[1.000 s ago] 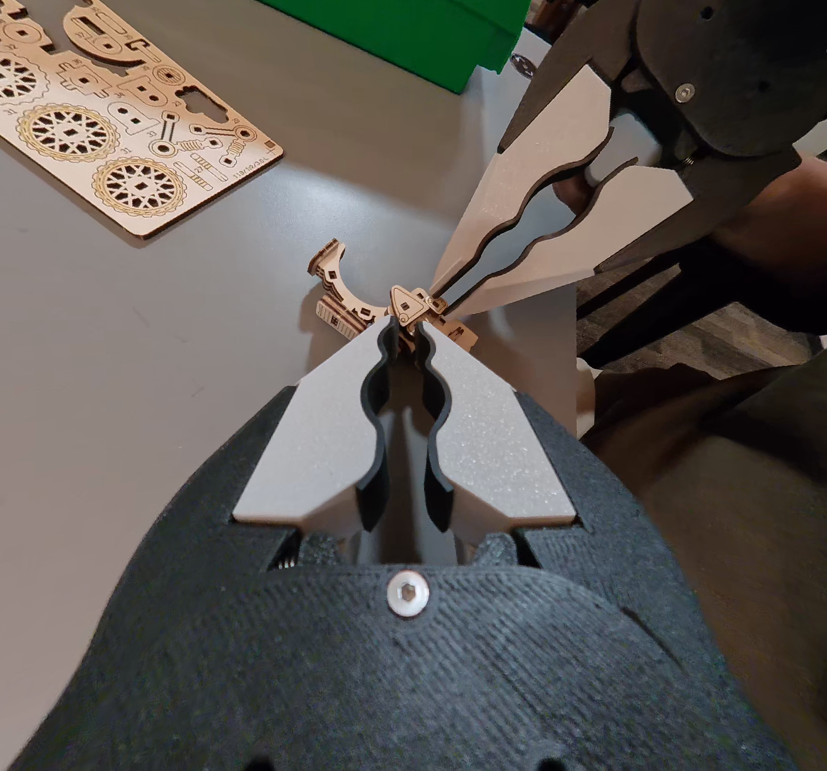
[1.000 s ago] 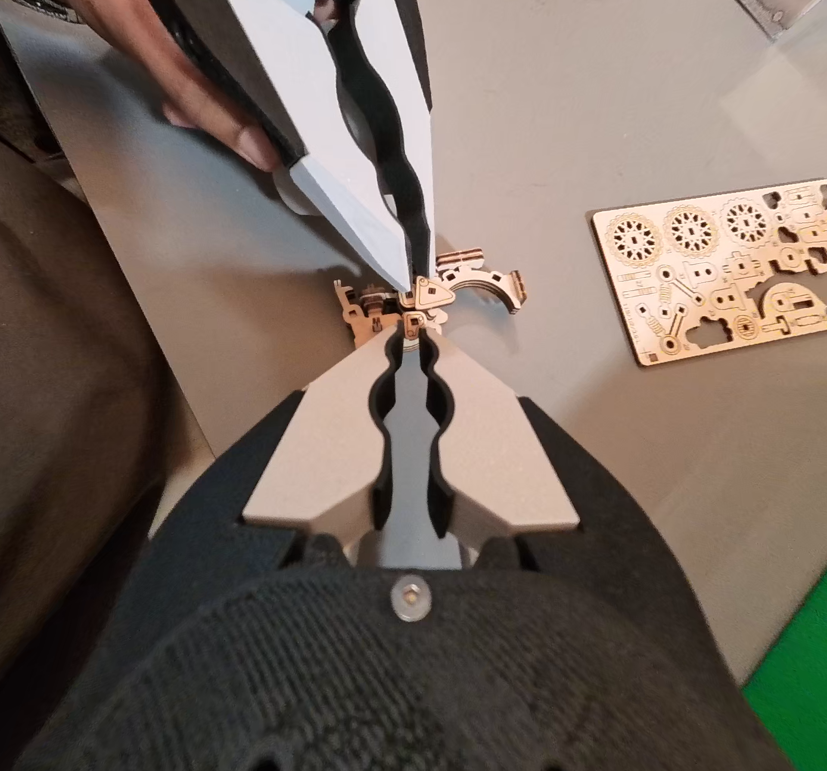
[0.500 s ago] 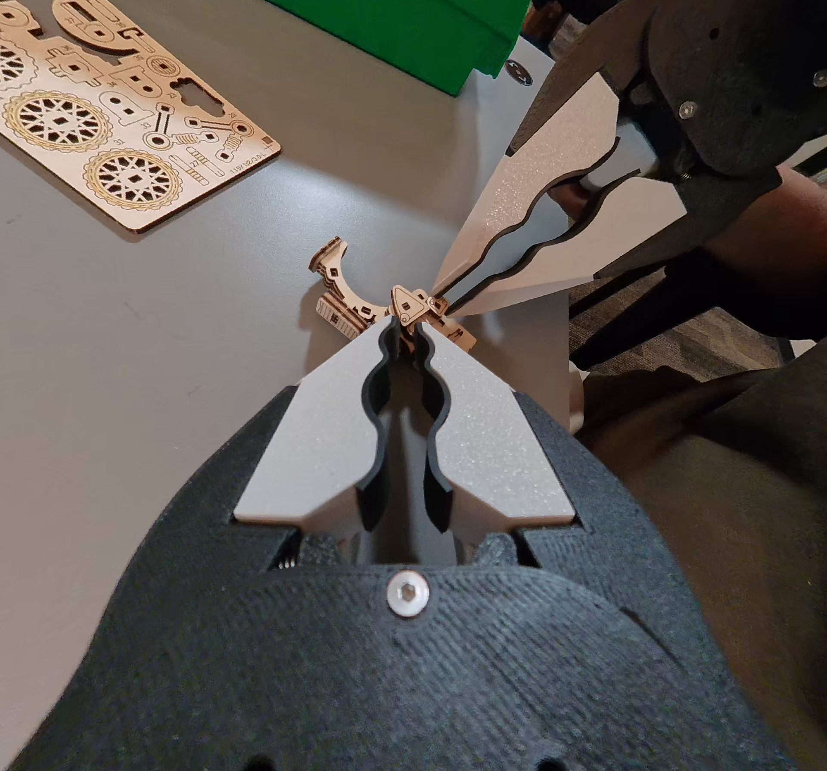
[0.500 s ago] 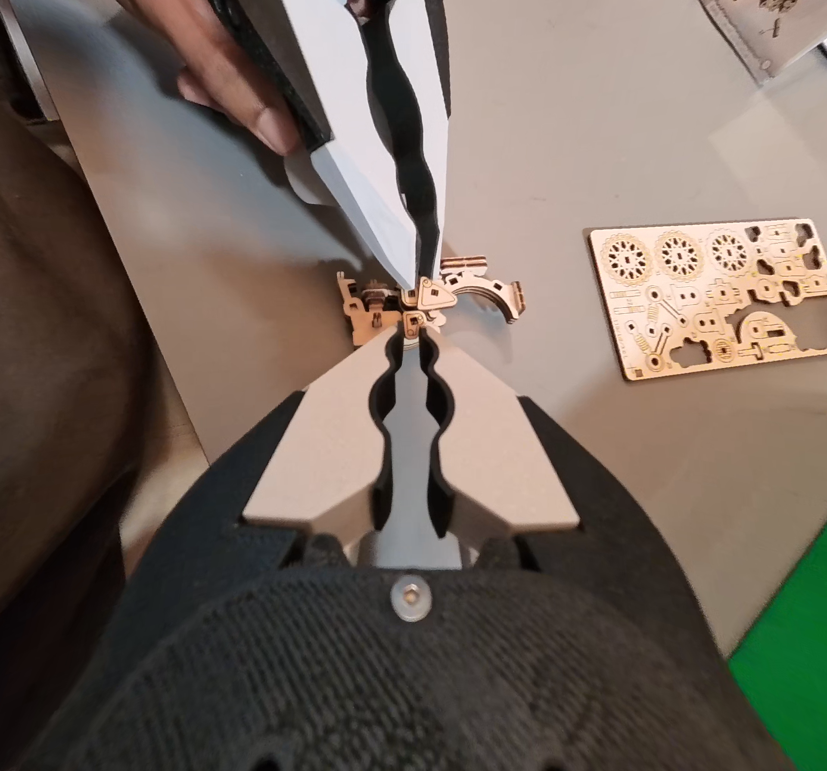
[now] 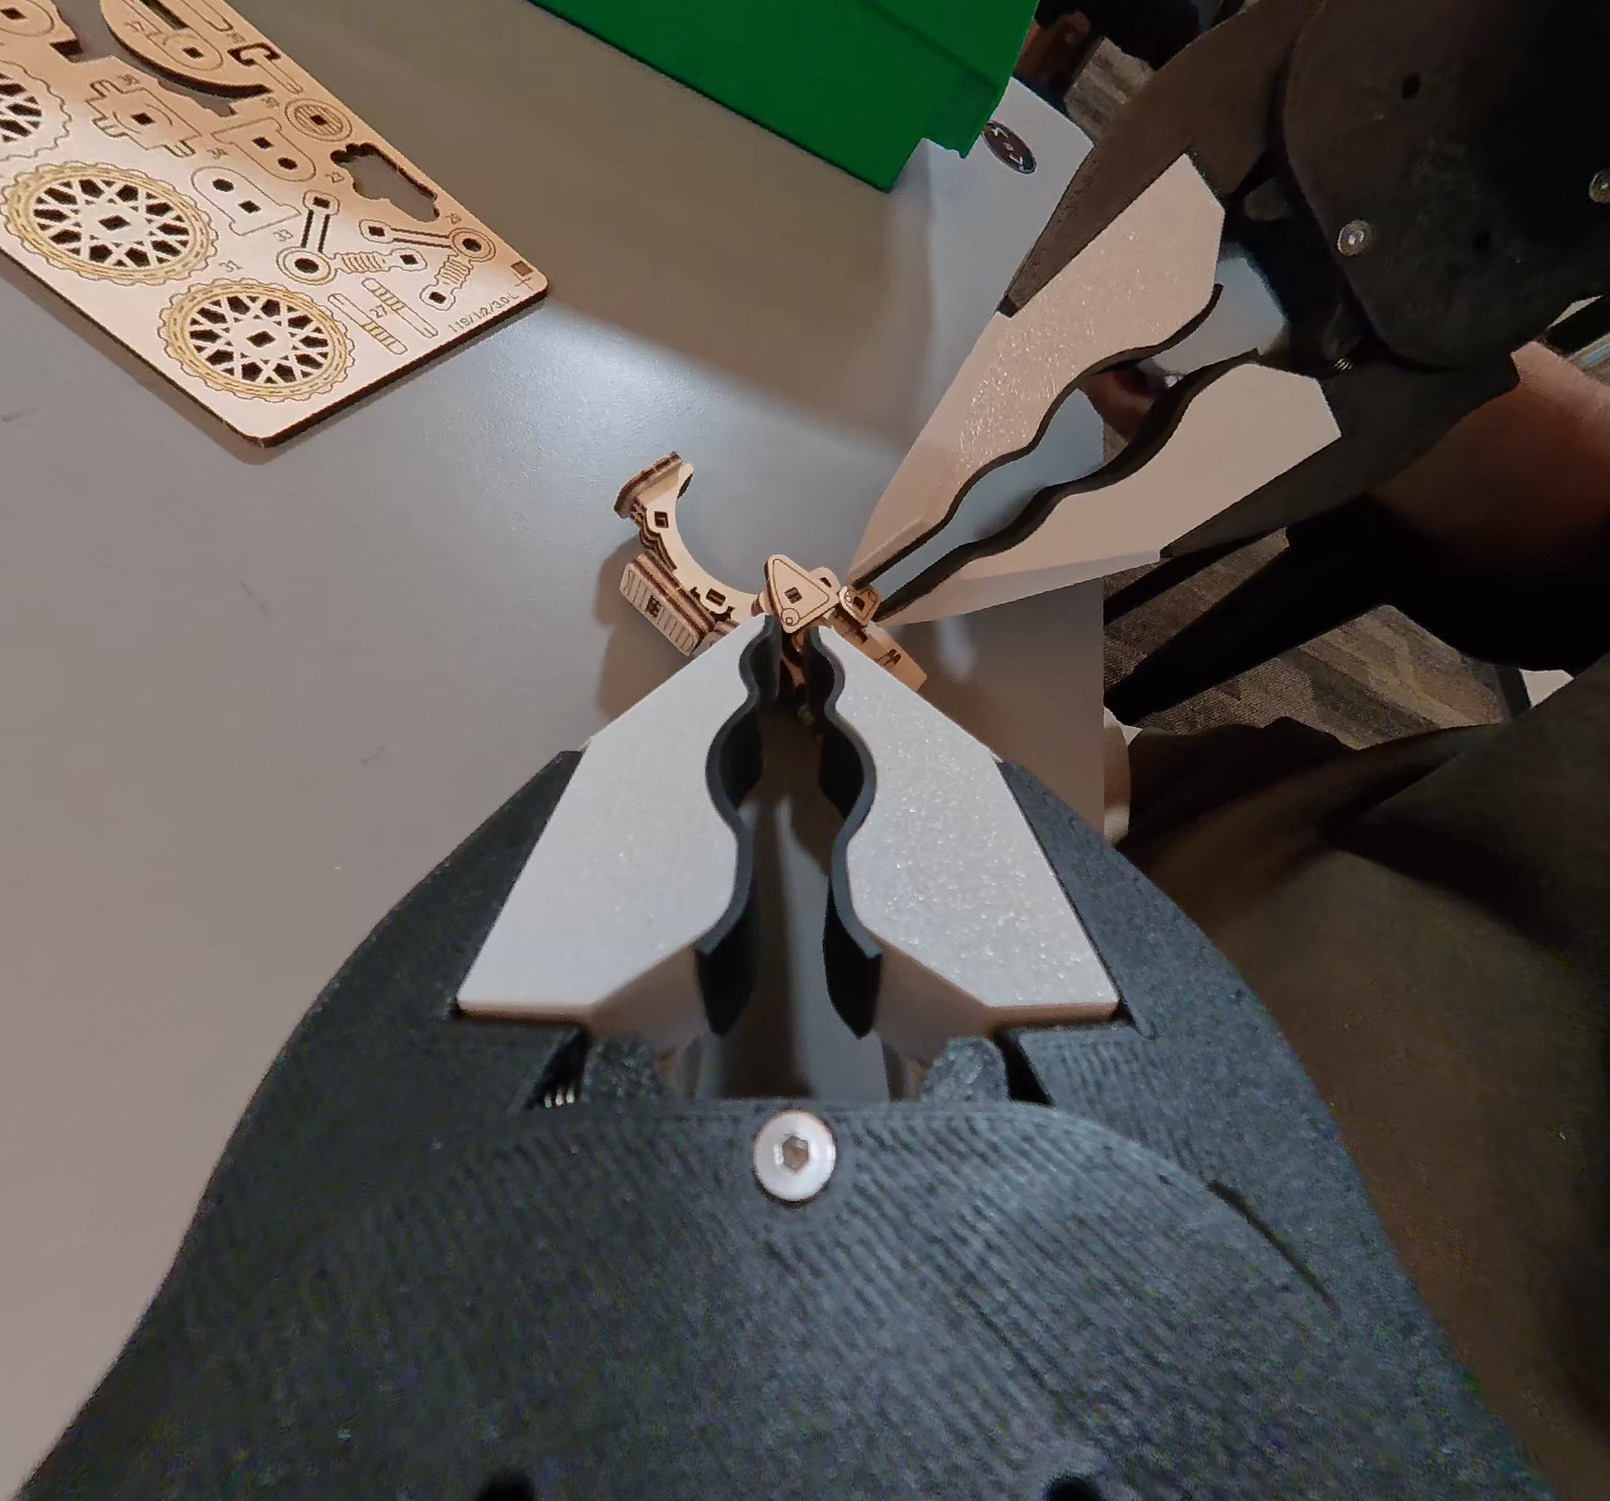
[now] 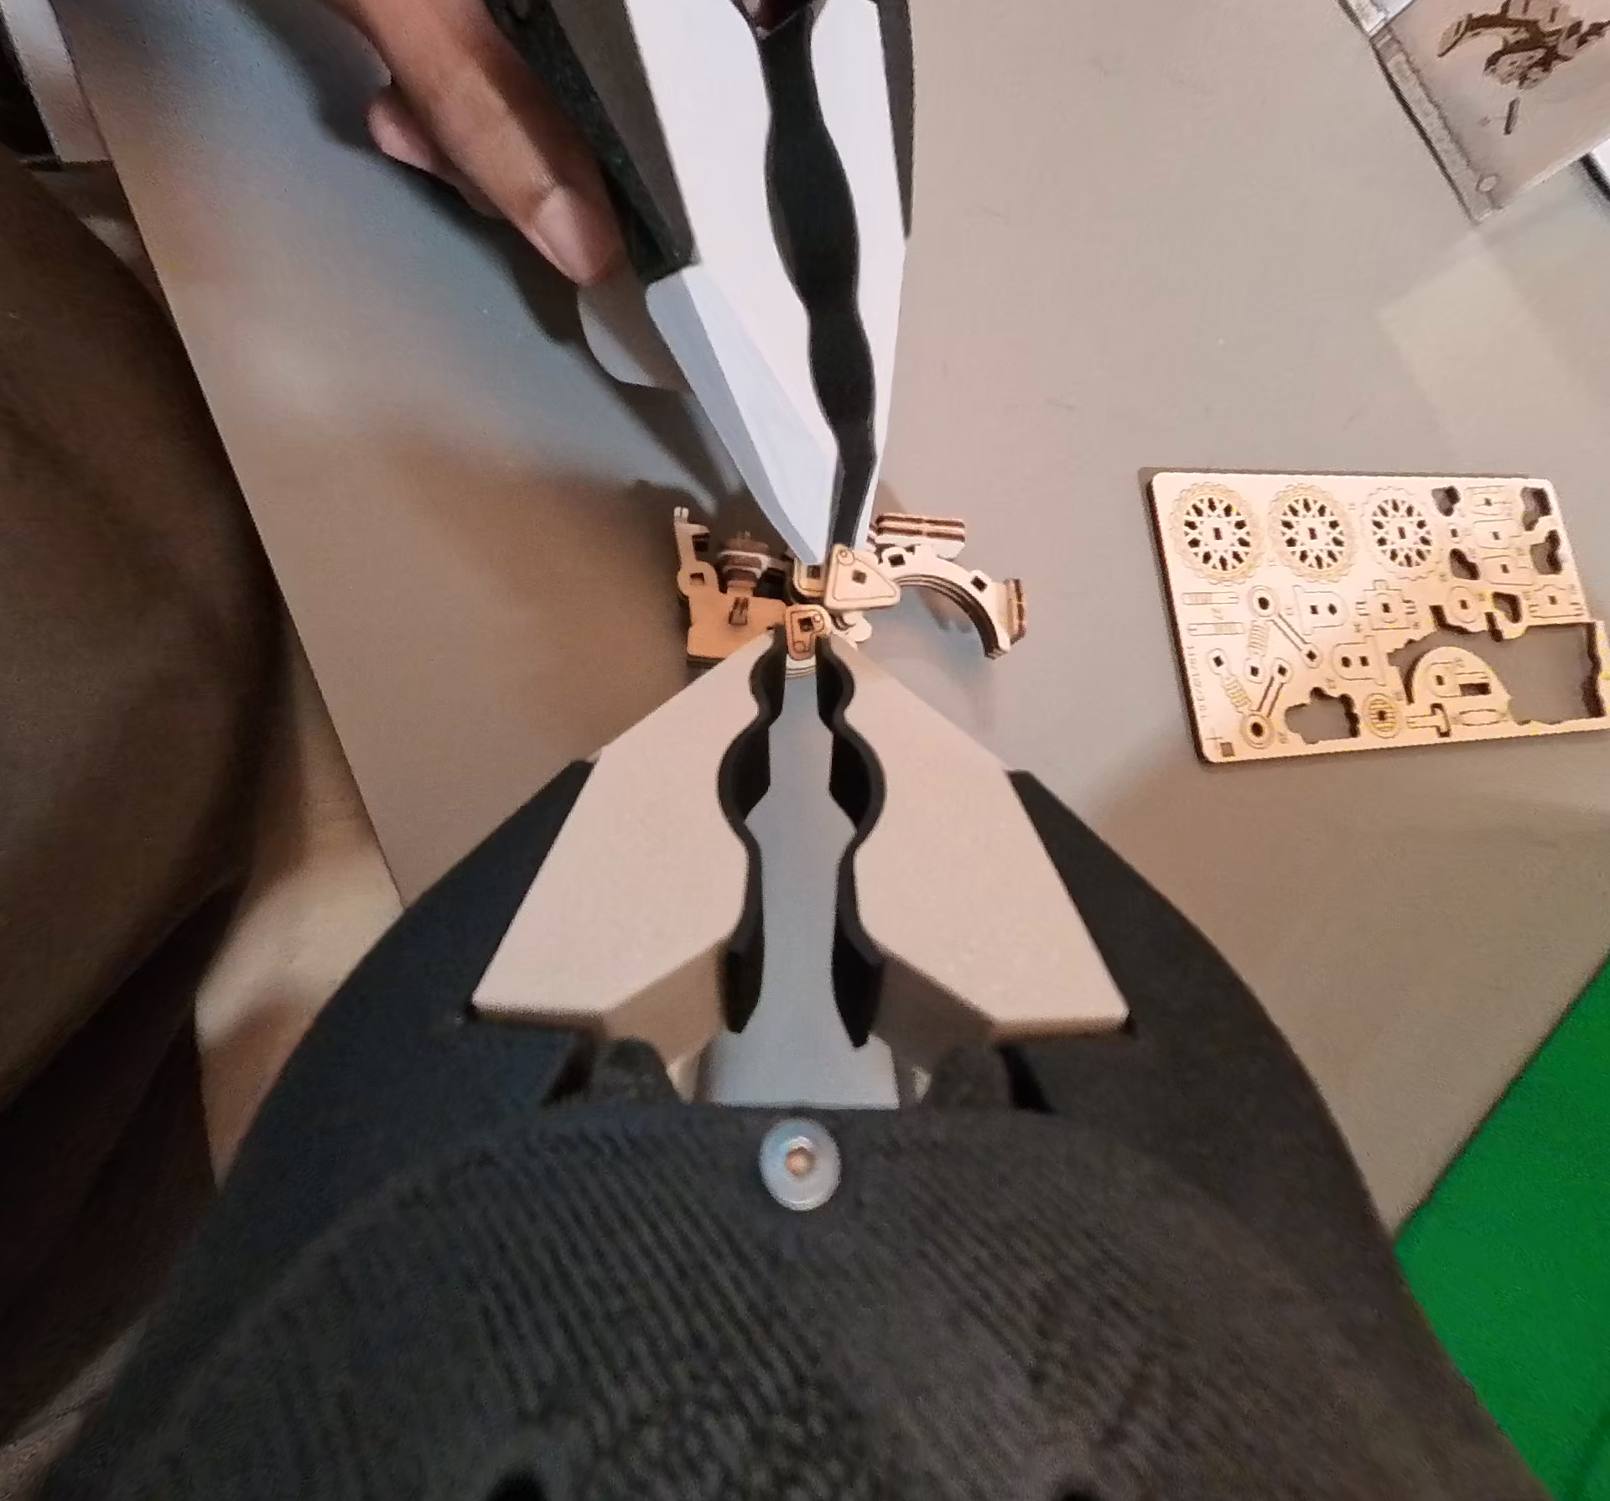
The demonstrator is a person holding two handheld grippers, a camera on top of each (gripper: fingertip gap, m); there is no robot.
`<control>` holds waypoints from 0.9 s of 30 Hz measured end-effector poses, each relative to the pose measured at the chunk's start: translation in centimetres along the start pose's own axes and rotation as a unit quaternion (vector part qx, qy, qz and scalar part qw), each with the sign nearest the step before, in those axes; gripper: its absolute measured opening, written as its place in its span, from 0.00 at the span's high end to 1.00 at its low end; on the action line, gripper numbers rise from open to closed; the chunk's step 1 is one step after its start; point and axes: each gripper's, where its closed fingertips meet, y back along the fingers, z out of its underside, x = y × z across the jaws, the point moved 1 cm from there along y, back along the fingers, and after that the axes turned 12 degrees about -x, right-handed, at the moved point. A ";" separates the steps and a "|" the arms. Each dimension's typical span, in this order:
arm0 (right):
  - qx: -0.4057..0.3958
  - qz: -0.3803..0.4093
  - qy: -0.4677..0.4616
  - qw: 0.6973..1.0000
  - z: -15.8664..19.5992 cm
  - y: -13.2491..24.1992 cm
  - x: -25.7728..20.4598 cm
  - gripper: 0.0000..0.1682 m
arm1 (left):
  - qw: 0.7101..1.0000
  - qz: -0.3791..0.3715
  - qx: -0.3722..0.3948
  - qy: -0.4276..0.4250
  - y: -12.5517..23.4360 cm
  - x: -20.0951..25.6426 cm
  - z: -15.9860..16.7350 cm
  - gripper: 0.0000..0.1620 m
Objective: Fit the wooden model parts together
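Note:
The half-built wooden model (image 5: 666,540) has a curved arch, a ribbed block and a small triangular plate (image 5: 797,588), and is held just above the grey table. My left gripper (image 5: 788,636) is shut on the model's near end. My right gripper (image 5: 862,588) comes in from the upper right, its tips meeting the model beside the triangular plate. In the right wrist view my right gripper (image 6: 806,645) is shut on a small wooden part (image 6: 806,621) pressed against the model (image 6: 958,588). The left gripper (image 6: 836,557) comes down from above onto the model.
A laser-cut wooden parts sheet (image 5: 218,239) lies at the far left, and shows at the right in the right wrist view (image 6: 1394,631). A green box (image 5: 740,4) stands behind. A printed booklet (image 6: 1481,22) lies far right. The table edge (image 5: 1098,675) is close by. A hand (image 6: 488,83) holds the left gripper. My two grippers' fingertips are within a few centimetres of each other.
Both grippers stay shut at the model, which keeps its place. The right gripper has swung slightly, so the left gripper and the sheet have shifted in its view.

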 end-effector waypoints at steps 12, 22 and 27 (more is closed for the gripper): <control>-0.053 -0.113 -0.019 0.992 -0.1 0.0 0.2 0.97 | 1.000 0.008 0.001 0.008 0.0 -0.1 -0.1 0.98; -0.154 -0.283 -0.098 0.942 -0.3 0.1 0.4 0.97 | 1.000 0.001 0.001 0.003 0.0 -0.1 -0.1 0.98; -0.145 -0.354 -0.161 0.910 -0.2 0.0 0.4 0.97 | 1.000 0.000 0.002 0.002 0.0 -0.1 -0.1 0.98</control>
